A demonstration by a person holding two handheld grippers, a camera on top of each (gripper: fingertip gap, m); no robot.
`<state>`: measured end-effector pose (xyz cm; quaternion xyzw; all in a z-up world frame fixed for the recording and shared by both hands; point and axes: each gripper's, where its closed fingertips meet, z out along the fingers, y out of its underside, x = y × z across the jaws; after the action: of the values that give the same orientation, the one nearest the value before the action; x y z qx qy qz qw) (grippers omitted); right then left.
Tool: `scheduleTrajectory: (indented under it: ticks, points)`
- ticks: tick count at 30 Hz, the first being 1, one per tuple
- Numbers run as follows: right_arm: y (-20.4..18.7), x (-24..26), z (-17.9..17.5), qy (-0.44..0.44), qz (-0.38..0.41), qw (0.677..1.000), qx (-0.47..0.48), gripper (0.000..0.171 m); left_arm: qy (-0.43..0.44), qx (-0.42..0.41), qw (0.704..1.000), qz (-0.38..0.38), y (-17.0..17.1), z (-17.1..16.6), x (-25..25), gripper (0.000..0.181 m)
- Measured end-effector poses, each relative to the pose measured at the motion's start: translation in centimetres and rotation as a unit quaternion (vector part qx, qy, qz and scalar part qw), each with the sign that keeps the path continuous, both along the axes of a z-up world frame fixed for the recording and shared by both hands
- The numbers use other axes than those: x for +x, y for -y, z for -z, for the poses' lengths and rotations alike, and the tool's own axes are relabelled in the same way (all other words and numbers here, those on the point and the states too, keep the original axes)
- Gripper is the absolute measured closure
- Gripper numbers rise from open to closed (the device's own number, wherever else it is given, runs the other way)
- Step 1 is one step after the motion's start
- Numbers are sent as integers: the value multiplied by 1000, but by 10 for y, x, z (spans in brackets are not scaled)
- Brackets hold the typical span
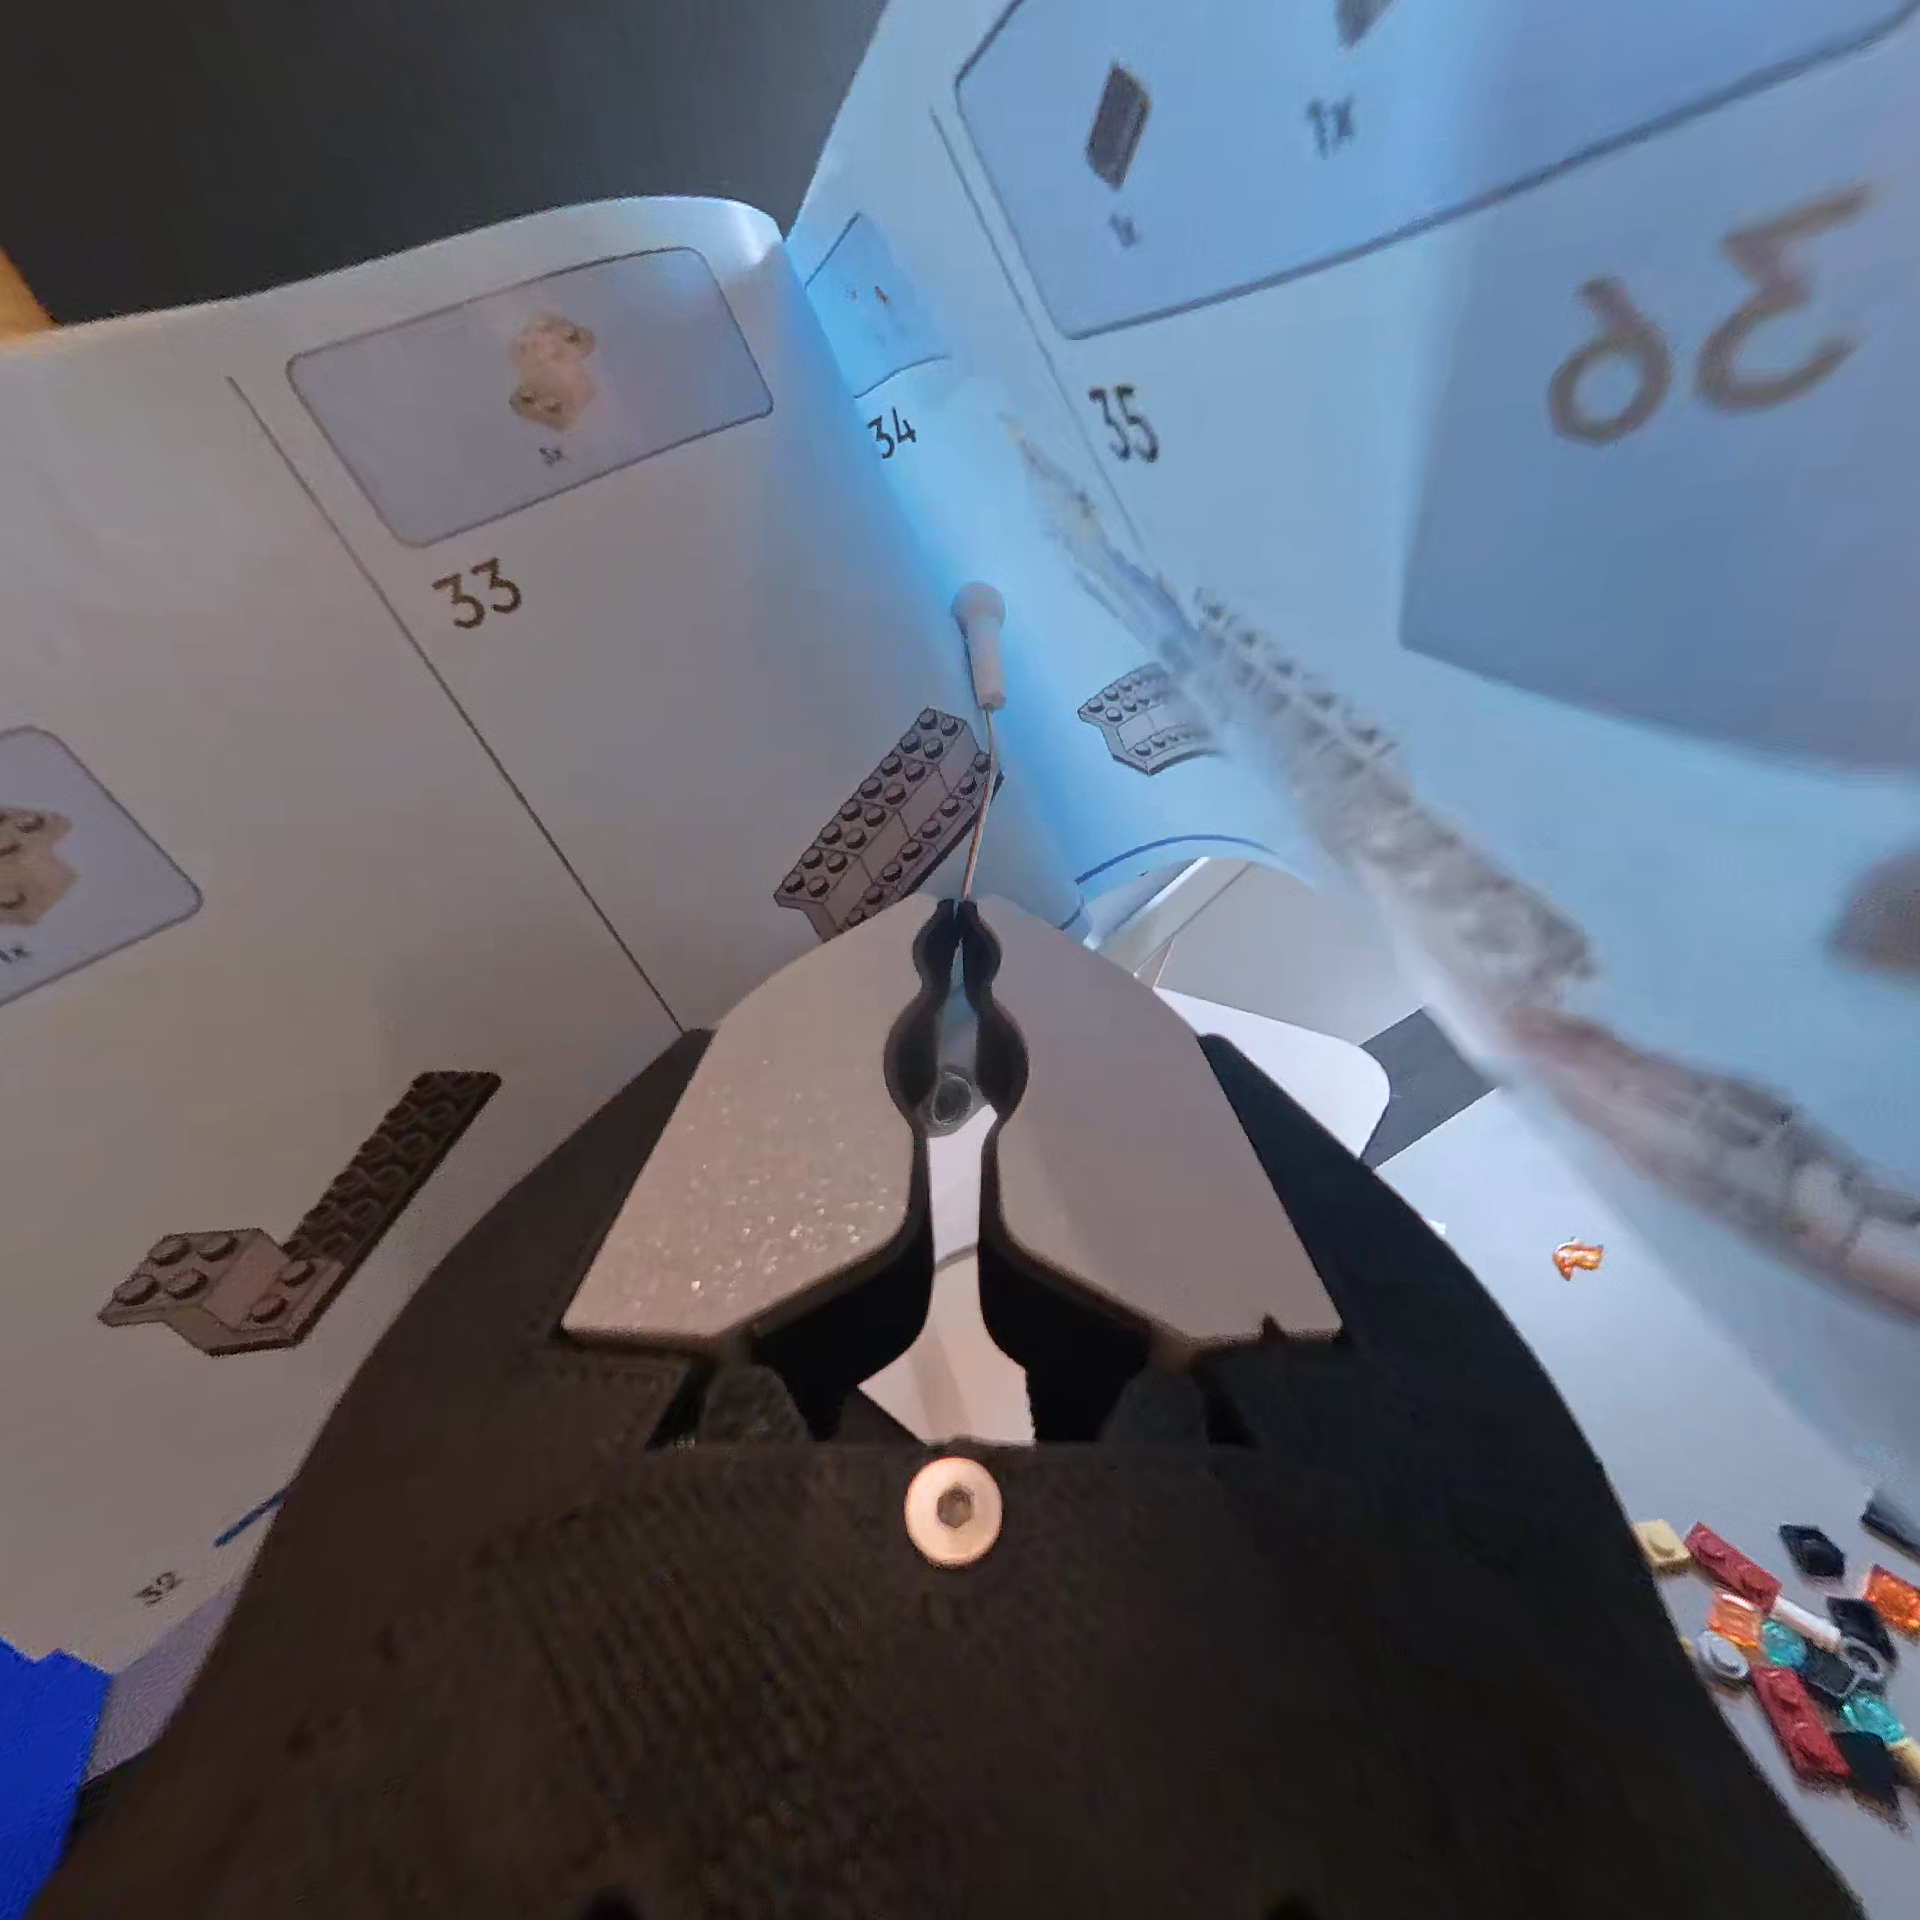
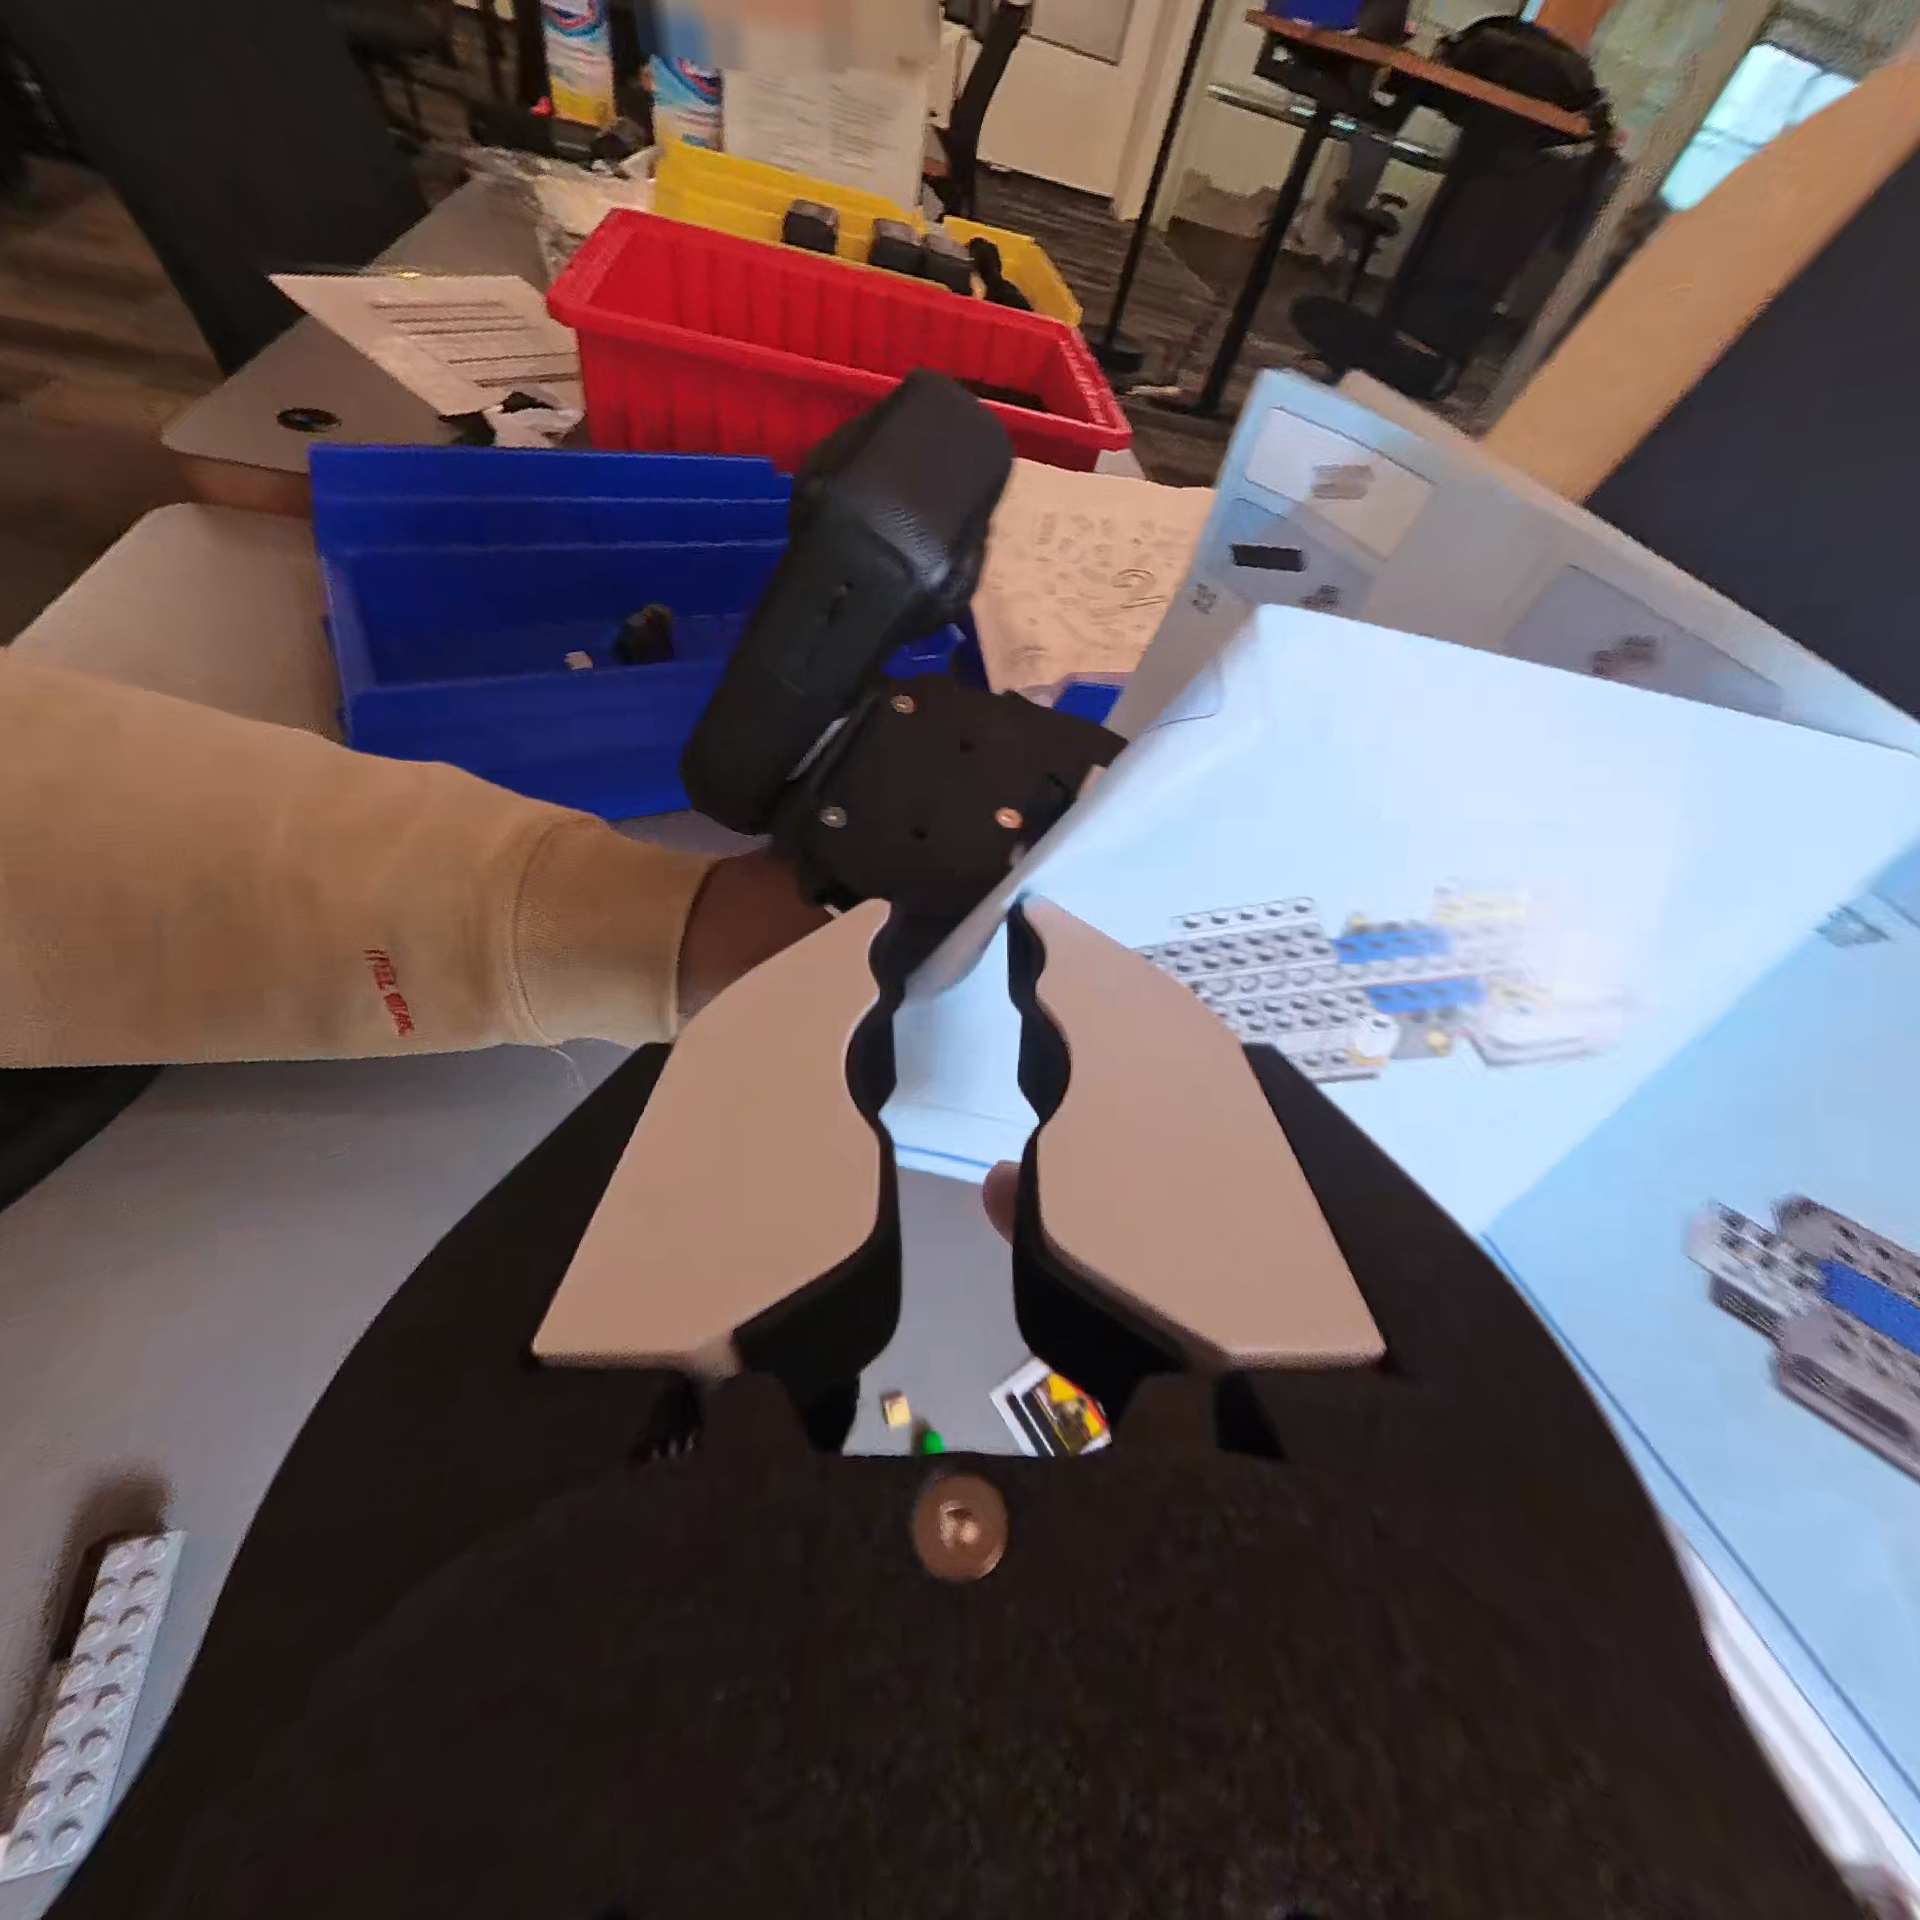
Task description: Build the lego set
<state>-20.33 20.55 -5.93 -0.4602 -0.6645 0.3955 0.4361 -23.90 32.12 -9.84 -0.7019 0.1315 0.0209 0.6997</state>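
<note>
The instruction booklet (image 1: 312, 675) stands open right in front of my left gripper (image 1: 961, 914). That gripper is shut on a thin white rod piece (image 1: 980, 644), whose thicker end sticks out ahead of the tips near the booklet's fold. In the right wrist view a lifted booklet page (image 2: 1403, 790) curves up at right. My right gripper (image 2: 954, 914) is open, with the page's lower corner lying between its fingers. The left gripper also shows there (image 2: 914, 769), its tips hidden behind the page edge.
Loose small bricks (image 1: 1808, 1652) and an orange flame piece (image 1: 1577, 1257) lie on the grey table at right. Blue (image 2: 540, 623), red (image 2: 810, 353) and yellow (image 2: 727, 187) bins stand behind. A grey studded plate (image 2: 83, 1683) lies near left. A beige sleeve (image 2: 312, 883) crosses from the left. One gripper's finger ends stand about 12 centimeters off the other's.
</note>
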Motion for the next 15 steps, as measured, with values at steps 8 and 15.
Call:
scheduleTrajectory:
  ticks: [8,15]
  points:
    - [9,30,-43,-69,-112,984,-117,143,66,-4,997,37,-2,0,0,179]
    - [-179,68,3,-24,239,969,63,158,106,13,993,45,-2,0,0,179]
